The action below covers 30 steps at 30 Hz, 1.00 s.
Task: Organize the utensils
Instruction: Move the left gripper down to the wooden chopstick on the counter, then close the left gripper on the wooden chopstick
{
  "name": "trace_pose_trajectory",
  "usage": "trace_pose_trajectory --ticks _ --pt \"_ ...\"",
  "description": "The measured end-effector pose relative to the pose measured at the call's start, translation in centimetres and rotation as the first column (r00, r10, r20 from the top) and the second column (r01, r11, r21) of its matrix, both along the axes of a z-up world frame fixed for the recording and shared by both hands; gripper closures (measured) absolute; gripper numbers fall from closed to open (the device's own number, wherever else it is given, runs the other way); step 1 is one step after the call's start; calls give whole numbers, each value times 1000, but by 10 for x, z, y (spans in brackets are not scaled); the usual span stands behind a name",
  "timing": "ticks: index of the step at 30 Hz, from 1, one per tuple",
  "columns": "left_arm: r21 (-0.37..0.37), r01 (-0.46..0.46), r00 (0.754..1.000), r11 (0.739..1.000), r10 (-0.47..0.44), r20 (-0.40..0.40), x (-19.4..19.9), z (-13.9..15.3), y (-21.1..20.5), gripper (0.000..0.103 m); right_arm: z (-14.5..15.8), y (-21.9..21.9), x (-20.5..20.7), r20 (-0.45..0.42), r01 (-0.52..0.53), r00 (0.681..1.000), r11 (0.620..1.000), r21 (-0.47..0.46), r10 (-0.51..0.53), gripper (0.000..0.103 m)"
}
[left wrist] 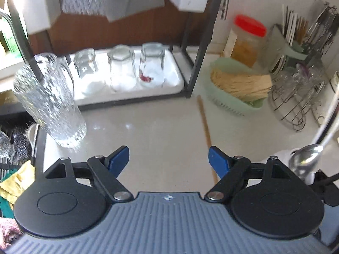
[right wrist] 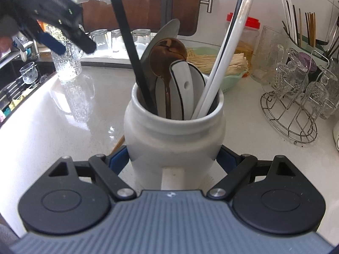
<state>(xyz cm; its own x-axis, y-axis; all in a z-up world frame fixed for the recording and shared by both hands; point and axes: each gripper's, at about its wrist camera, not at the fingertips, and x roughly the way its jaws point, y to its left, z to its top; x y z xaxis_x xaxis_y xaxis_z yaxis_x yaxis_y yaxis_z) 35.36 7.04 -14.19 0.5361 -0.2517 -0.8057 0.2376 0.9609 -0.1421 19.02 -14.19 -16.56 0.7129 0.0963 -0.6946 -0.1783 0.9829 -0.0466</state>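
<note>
Pale, glossy tabletop (right wrist: 70,127) bearing, directly on its surface: a white ceramic crock (right wrist: 173,139) of utensils; a textured tall glass (left wrist: 49,99) near the sink edge; a single wooden chopstick (left wrist: 206,131) lying loose; a green basket (left wrist: 233,97) (filled with straw-coloured sticks); a red-lidded jar (left wrist: 246,42); a wire glass rack (right wrist: 296,105); and a black-framed shelf (left wrist: 135,99) whose white tray (left wrist: 175,82) carries upturned glasses.
</note>
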Motion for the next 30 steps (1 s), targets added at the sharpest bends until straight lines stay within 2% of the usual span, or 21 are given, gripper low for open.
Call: trace_pose_trajectory --ticks 4,5,6,17,23,30 --pt "28 22 999 999 -21 -34 11 -19 -7 16 2 -4 1 -3 19 1000 999 36 -19 12" --pt "28 27 999 999 -26 -41 14 -24 -9 16 2 -6 1 -1 23 1000 999 49 -22 4" --pt "22 32 999 999 -31 -44 15 -27 -10 16 3 -6 1 6 23 1000 998 58 -23 0" --pt "-27 60 997 998 -61 -53 33 -54 -40 18 13 -6 1 44 27 999 995 92 -31 0" --pt "-44 65 997 997 -66 -34 56 -61 -65 29 22 -15 0 32 58 998 992 113 -62 1" --pt "-39 72 997 997 -72 -10 88 -69 -87 45 27 -15 2 20 29 999 994 102 -31 4"
